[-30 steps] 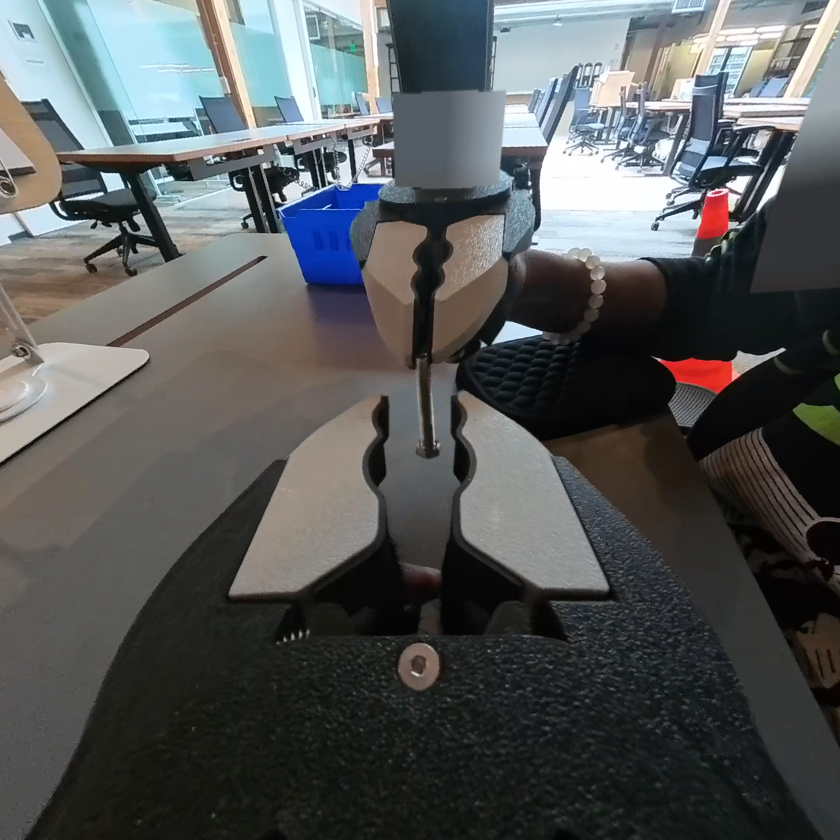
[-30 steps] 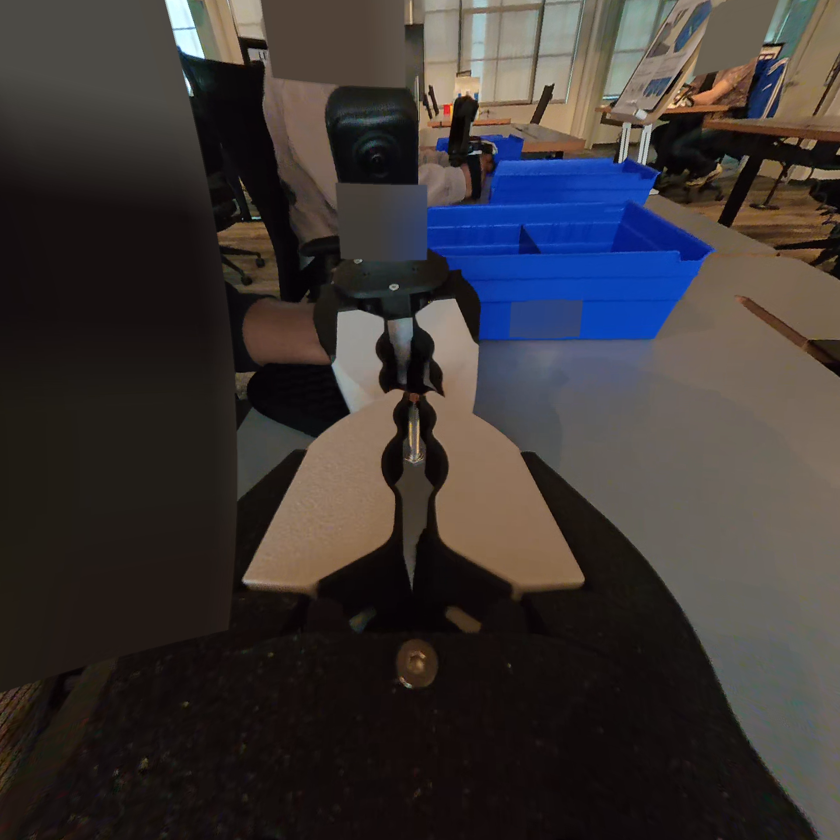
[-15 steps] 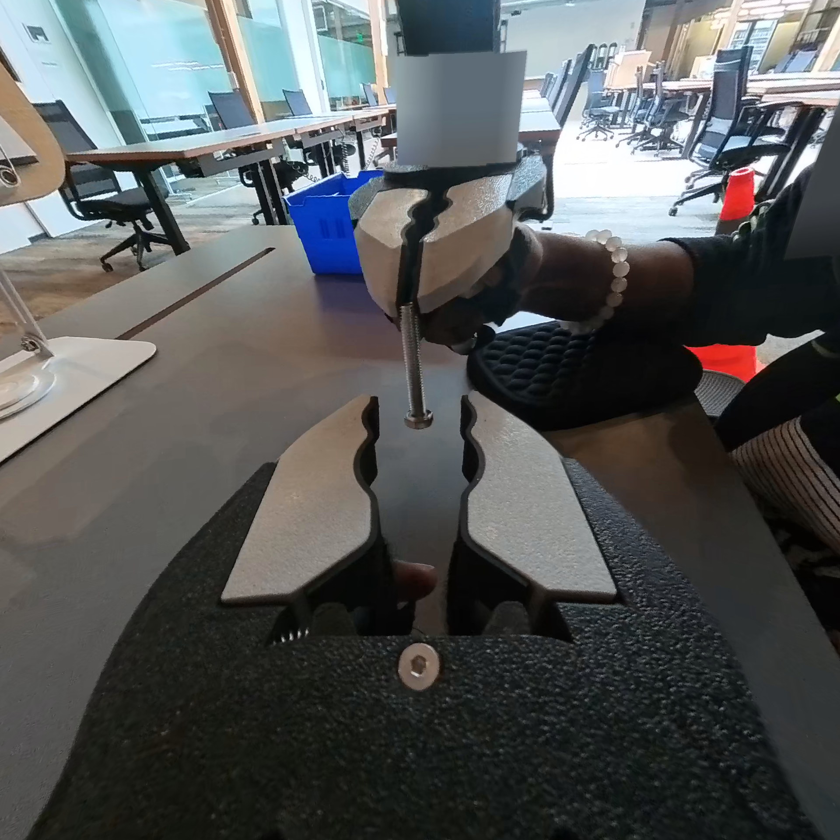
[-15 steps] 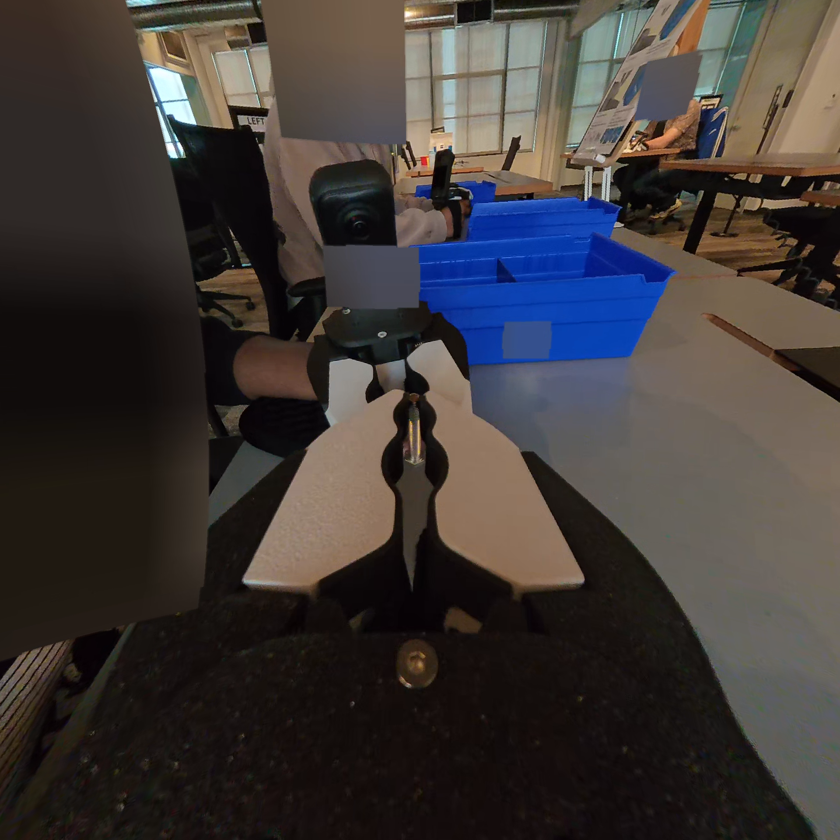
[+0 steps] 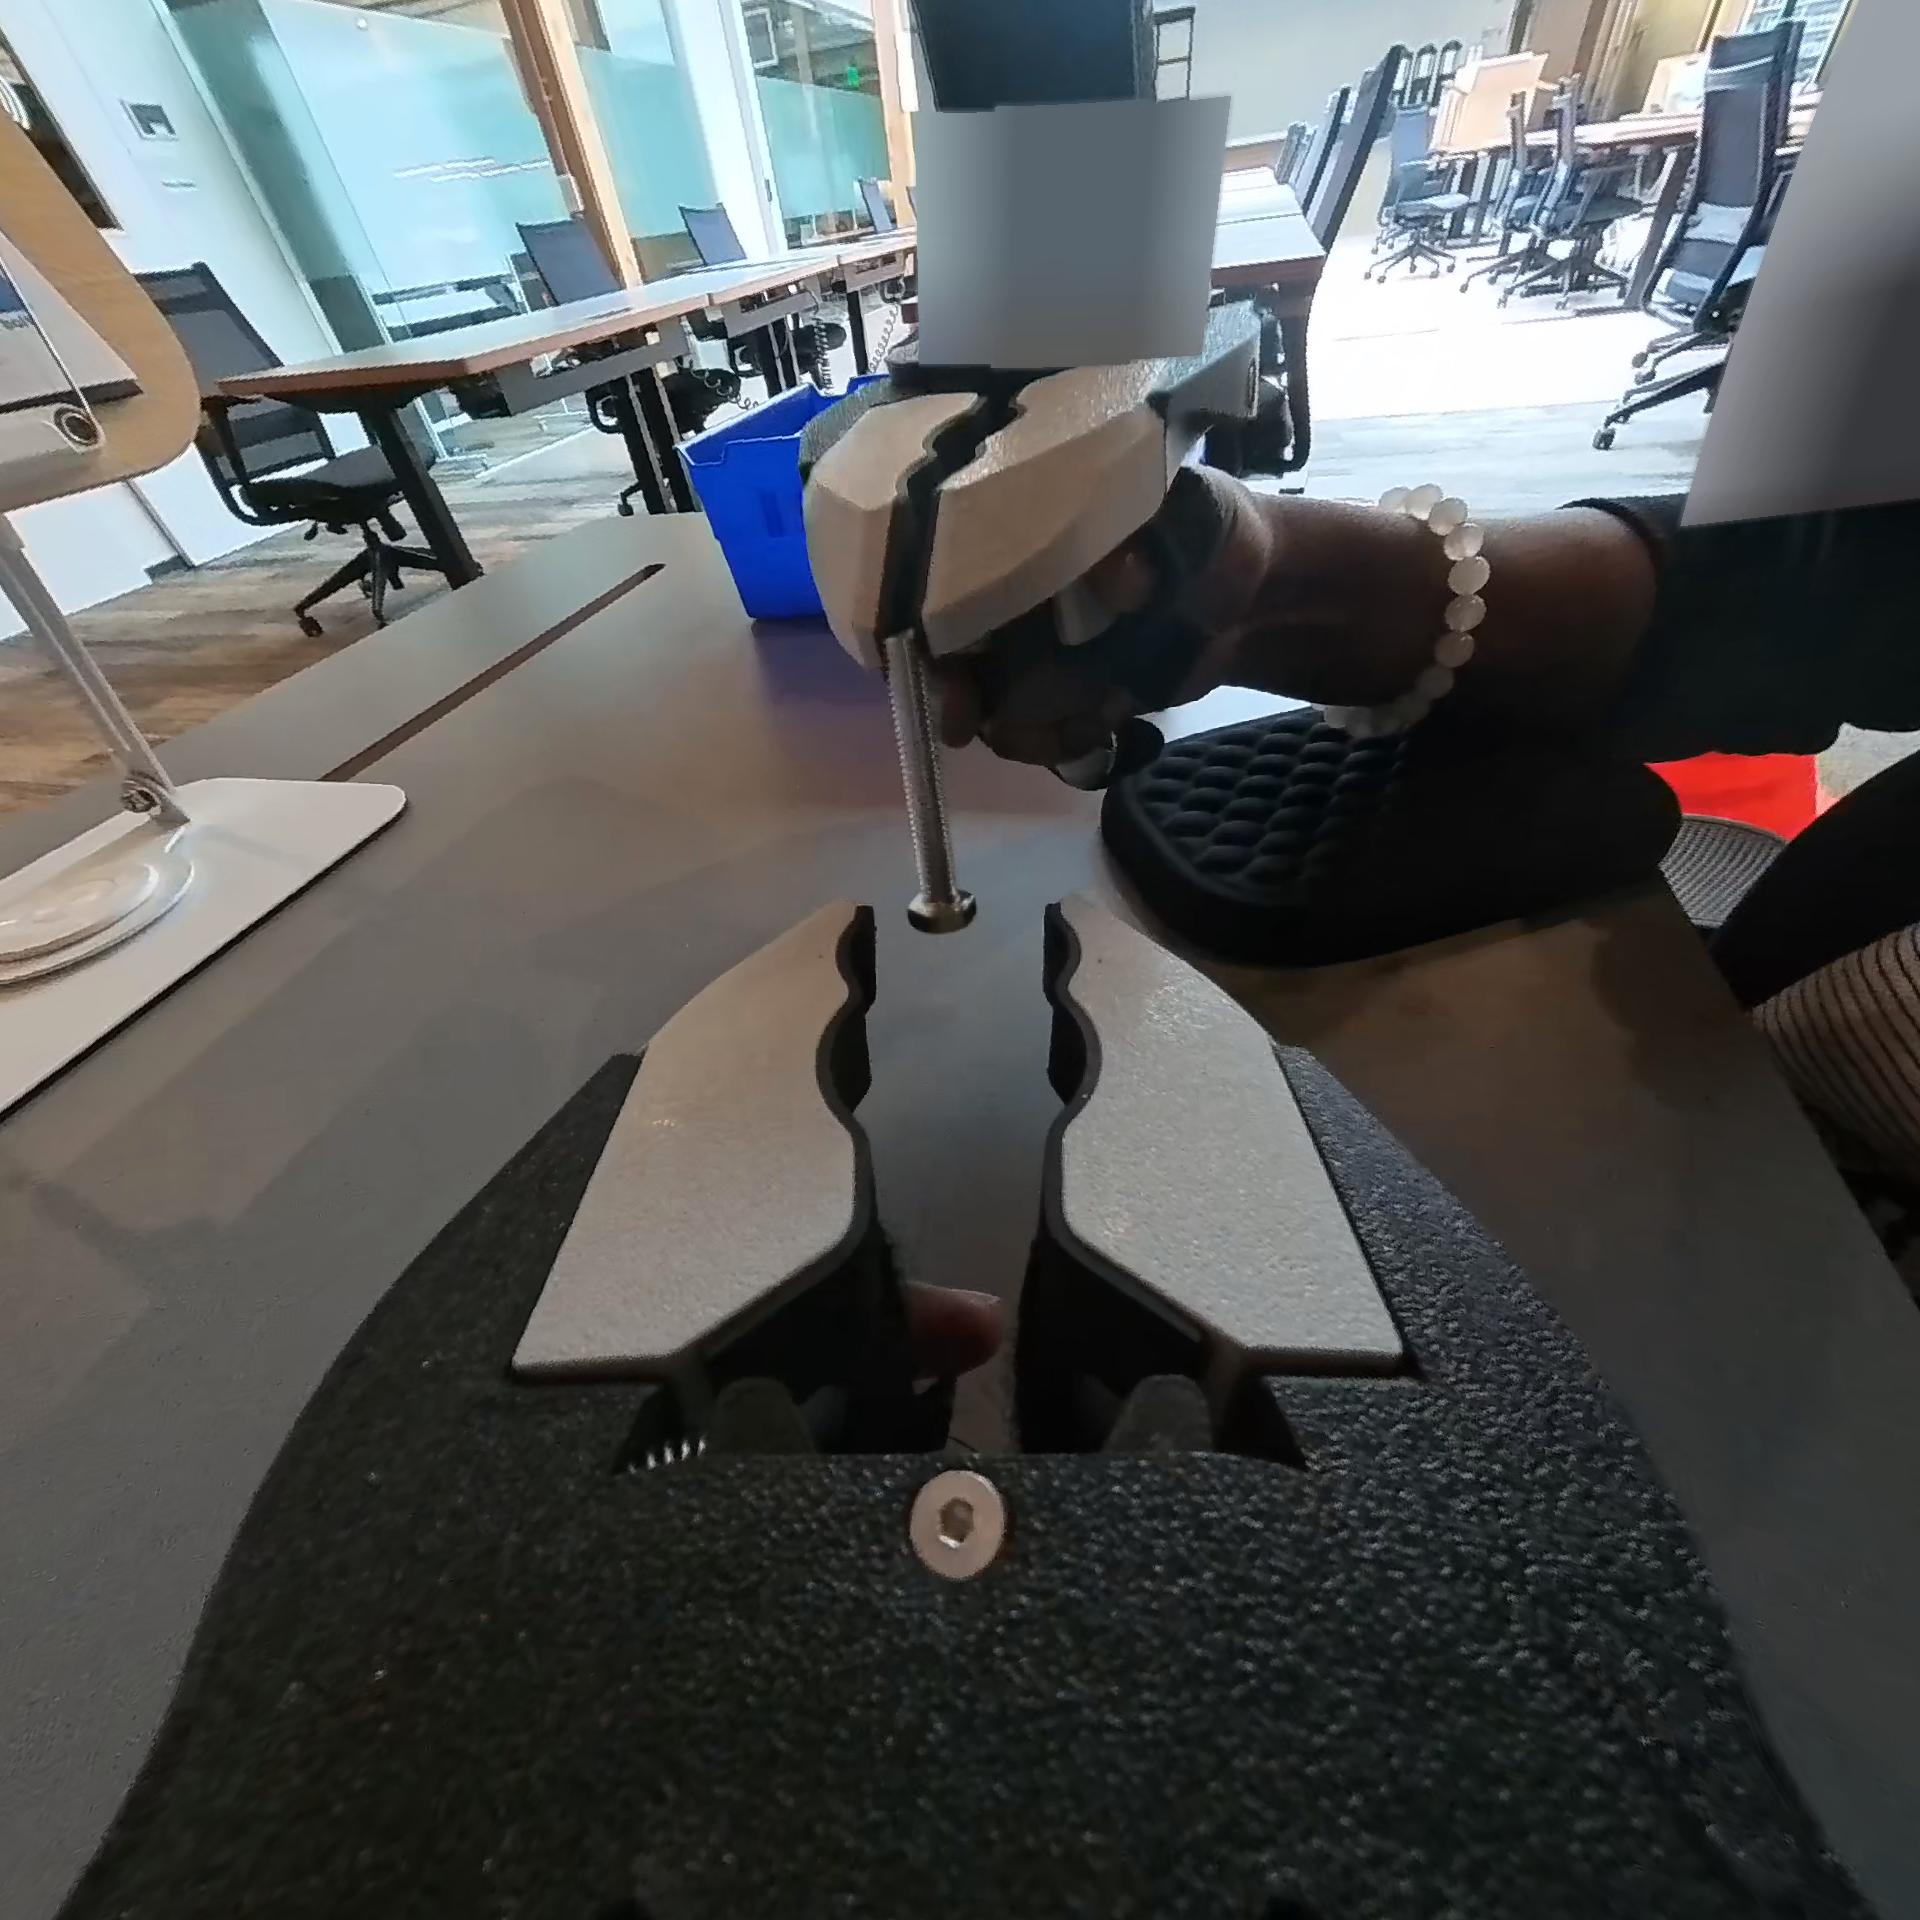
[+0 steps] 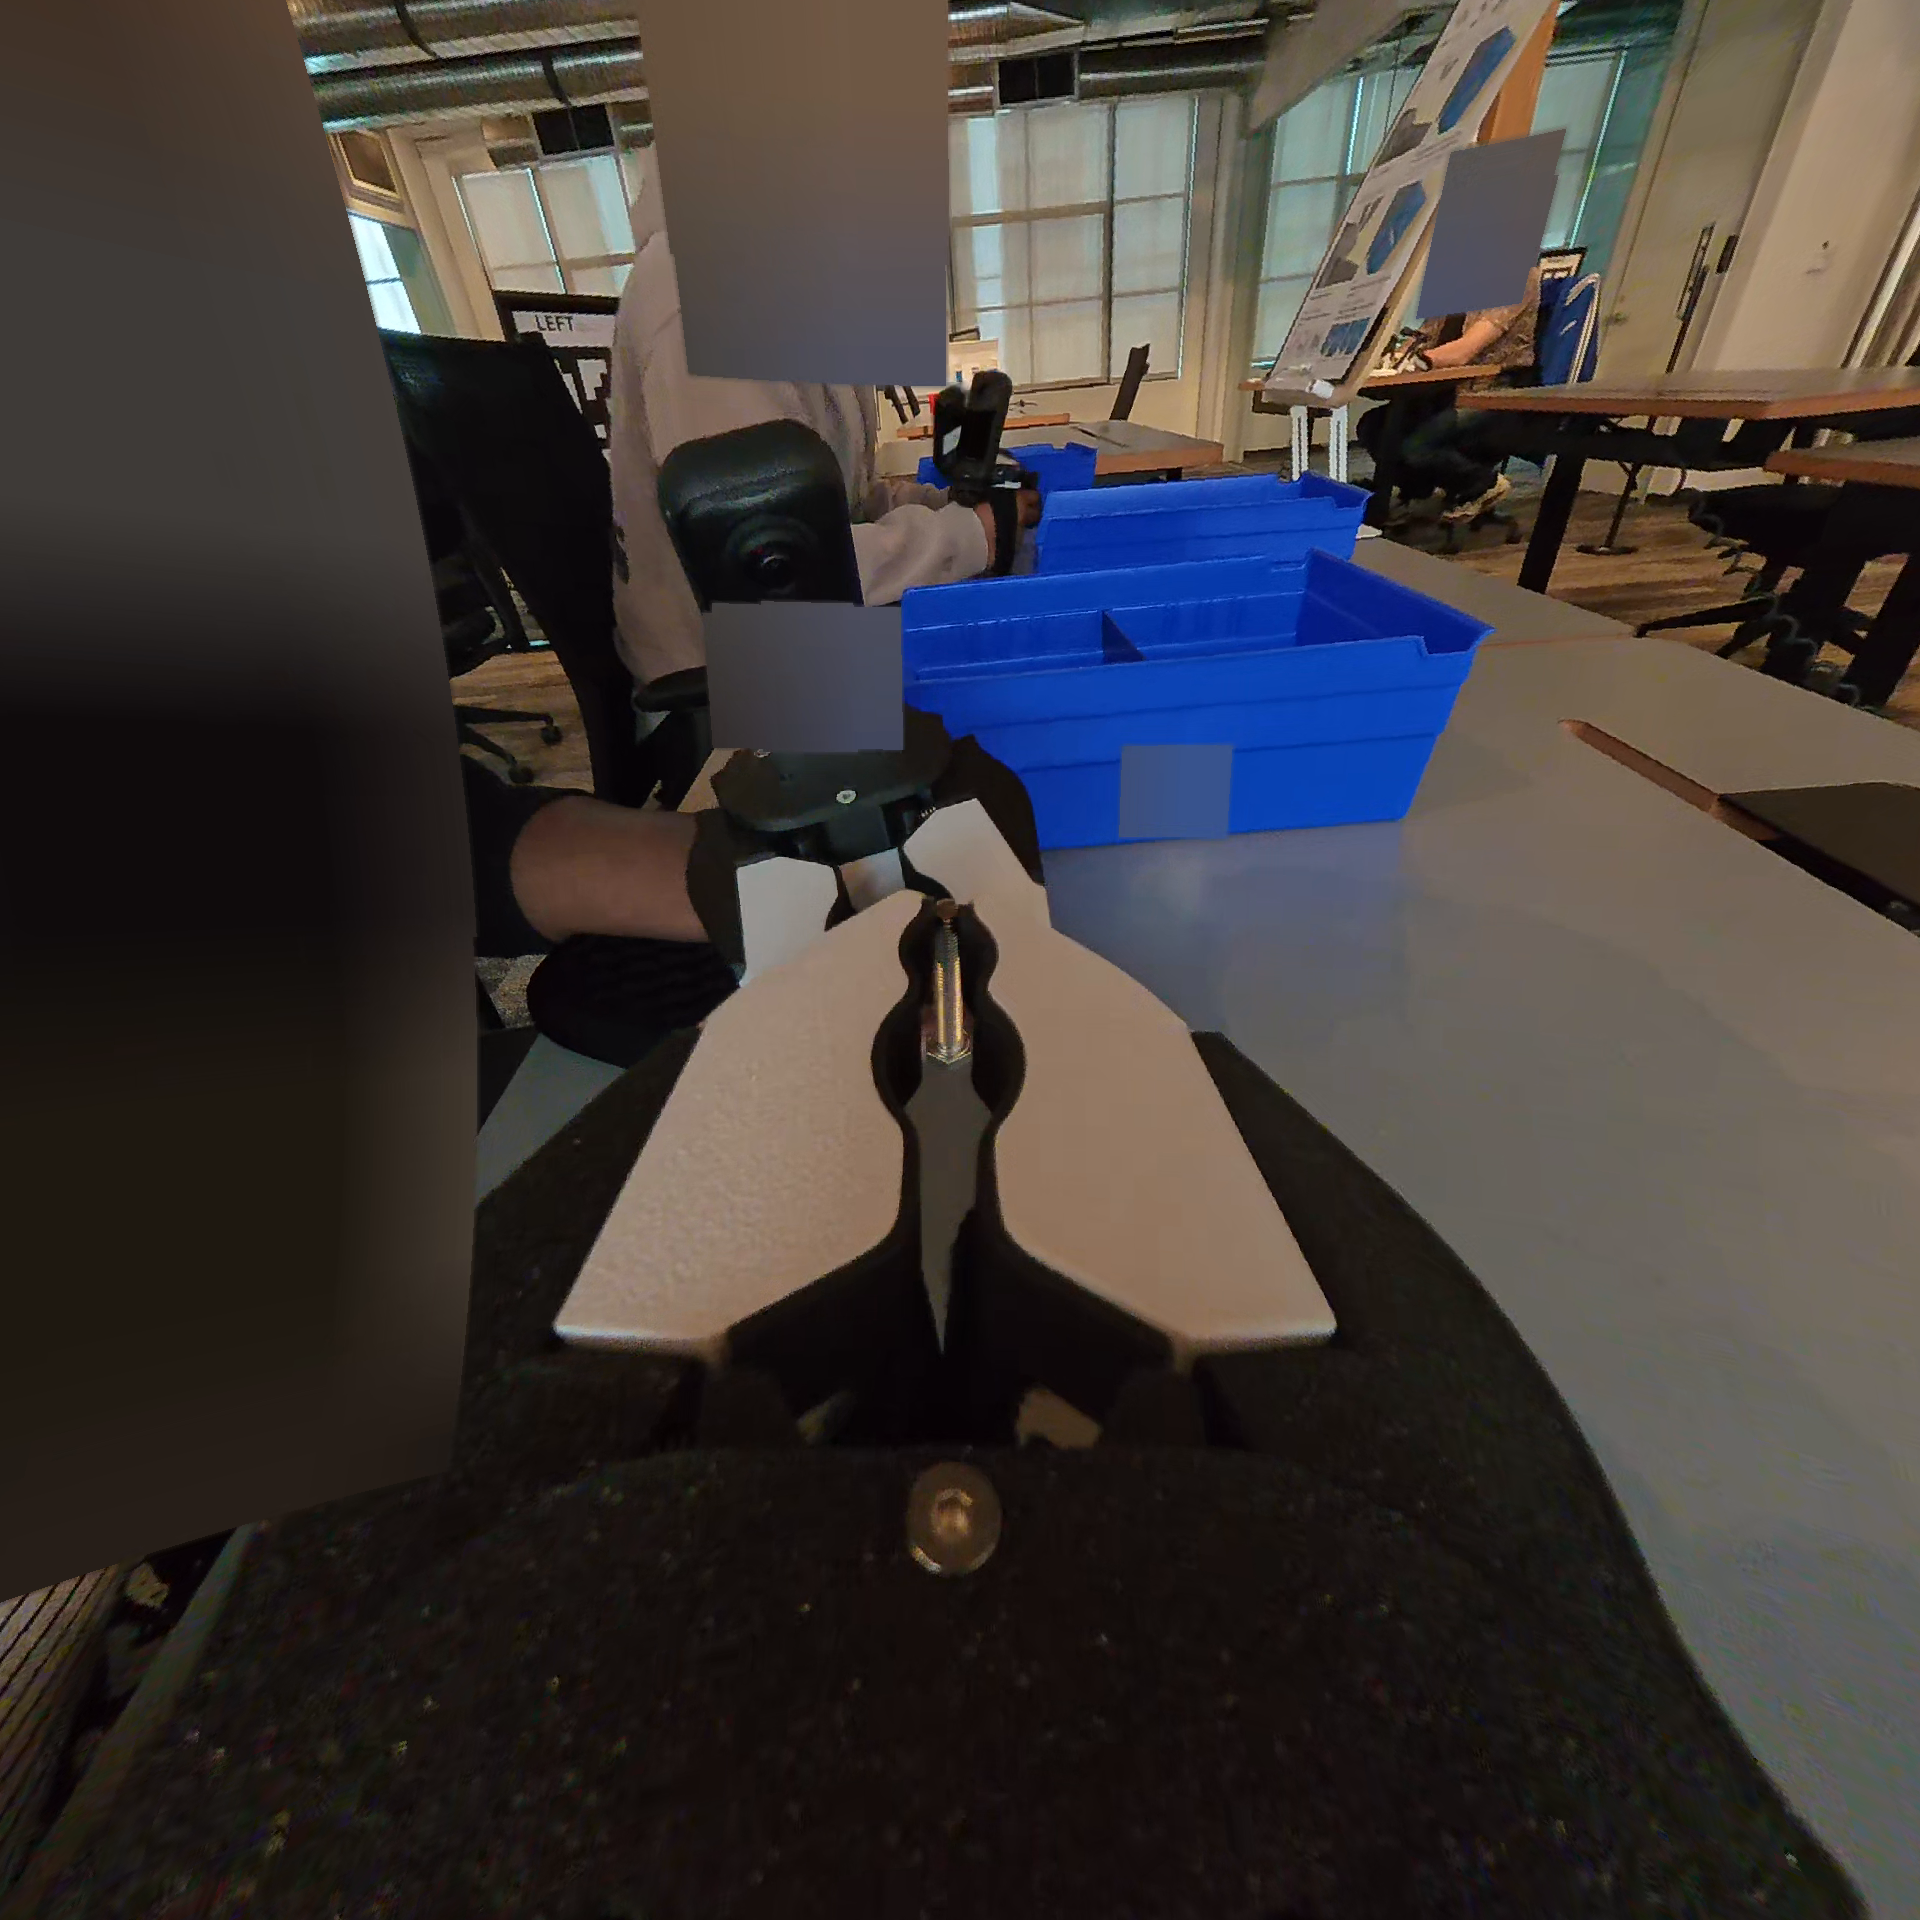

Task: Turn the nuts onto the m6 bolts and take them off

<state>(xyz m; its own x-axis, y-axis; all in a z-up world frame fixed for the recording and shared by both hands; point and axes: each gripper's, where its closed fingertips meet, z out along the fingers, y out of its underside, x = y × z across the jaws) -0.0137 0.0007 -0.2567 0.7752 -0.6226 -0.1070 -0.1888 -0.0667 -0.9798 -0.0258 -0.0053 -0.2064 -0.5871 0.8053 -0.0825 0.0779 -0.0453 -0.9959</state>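
My right gripper (image 6: 945, 912) is shut on a silver m6 bolt (image 6: 943, 987) and holds it above the grey table (image 6: 1558, 1091). A hex nut (image 6: 948, 1055) sits on the bolt's threaded end, inside the recess between the fingers. In the left wrist view the right gripper (image 5: 902, 634) points down at me. The bolt (image 5: 925, 769) hangs out of it, with its round head (image 5: 941, 914) lowest. My left gripper (image 5: 956, 920) is open and empty. The bolt head sits just ahead of its fingertips (image 5: 842, 935) and touches neither. The left gripper (image 6: 883, 883) also shows behind the right fingers.
A blue divided bin (image 6: 1195, 707) stands on the table ahead of the right gripper, with another blue bin (image 6: 1195, 514) behind it. In the left wrist view there is a blue bin (image 5: 764, 520) far off, a white stand base (image 5: 208, 852) at left and a black chair seat (image 5: 1351, 831) at right. The tips of one gripper are about 5 centimeters away from the tips of the other.
The bolt head stood between my left fingers a second ago. Those fingers have spread wider, and the right gripper has tilted and drawn the bolt out past their tips. The right grasp is unchanged.
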